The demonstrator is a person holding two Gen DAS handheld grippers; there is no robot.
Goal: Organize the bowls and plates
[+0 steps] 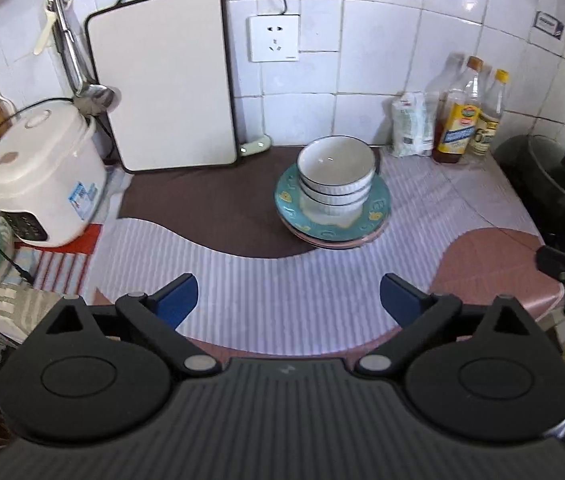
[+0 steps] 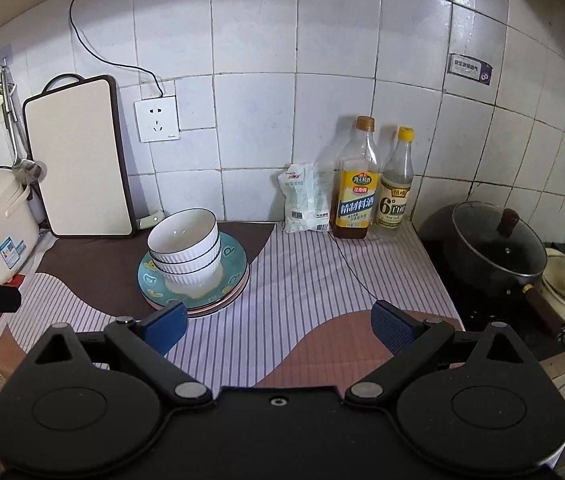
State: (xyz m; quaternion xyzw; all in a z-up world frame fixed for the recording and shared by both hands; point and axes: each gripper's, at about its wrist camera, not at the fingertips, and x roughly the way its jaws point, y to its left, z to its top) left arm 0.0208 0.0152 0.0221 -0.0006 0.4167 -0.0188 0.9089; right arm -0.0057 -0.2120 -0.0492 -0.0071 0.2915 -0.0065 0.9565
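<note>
Three stacked white ribbed ceramic bowls (image 1: 336, 176) sit on teal and pink round plates (image 1: 376, 210) mid-desk. Left gripper (image 1: 288, 300) and right gripper (image 2: 278, 326) fingers are spread wide, empty, well short of the stack.

Glossy ceramic bowls (image 1: 336, 172) w/ ribbed sides, matt striped cloth mat (image 1: 242, 280)

Counter (image 2: 290, 280) under striped mat, stacked plates (image 2: 234, 280), rice cooker (image 1: 42, 176), cutting board (image 1: 162, 80), two bottles (image 2: 356, 184), white packet (image 2: 306, 200)

Three white ribbed bowls (image 1: 336, 178) nested upright, sitting on a teal patterned plate (image 1: 378, 204) that's stacked on a pink plate (image 1: 366, 239), back of the counter.
</note>
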